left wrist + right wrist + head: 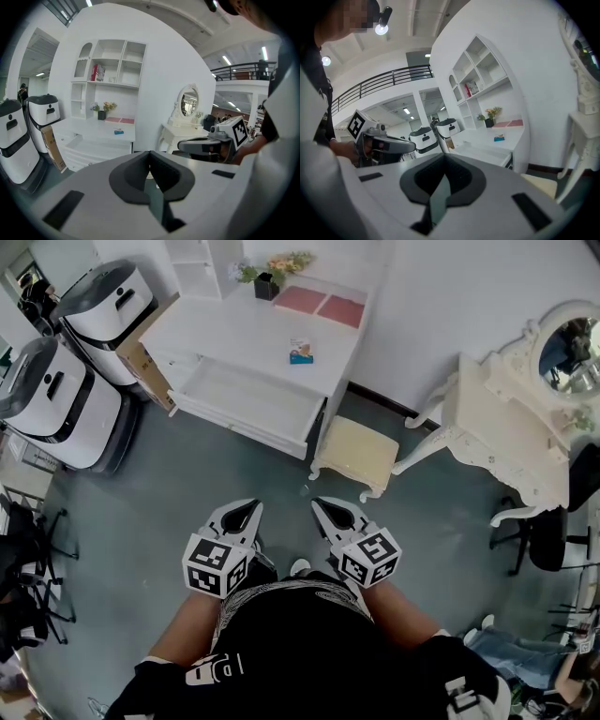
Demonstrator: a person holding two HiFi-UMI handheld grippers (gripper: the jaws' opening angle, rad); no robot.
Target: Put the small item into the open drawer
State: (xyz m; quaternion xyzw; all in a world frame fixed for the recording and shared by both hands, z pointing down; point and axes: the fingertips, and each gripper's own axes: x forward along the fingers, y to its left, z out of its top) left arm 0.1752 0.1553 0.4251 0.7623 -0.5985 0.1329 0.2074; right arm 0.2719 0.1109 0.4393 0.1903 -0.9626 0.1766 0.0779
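Observation:
The small item (301,352), a blue and orange packet, lies on top of the white desk (234,329); it also shows as the packet (119,132) and the packet (499,138) in the gripper views. Below the desktop the open drawer (248,401) is pulled out toward me and looks bare inside. My left gripper (251,509) and right gripper (320,505) are held side by side in front of my body, well short of the desk, over the grey floor. Both are shut with nothing between the jaws. In each gripper view the other gripper shows at the side.
A cream stool (354,454) stands on the floor between me and the desk's right end. A white vanity table with a mirror (511,423) is at the right. Two white and grey machines (56,399) and a cardboard box (141,362) stand at the left. A flowerpot (267,284) and pink mats (323,304) sit on the desk.

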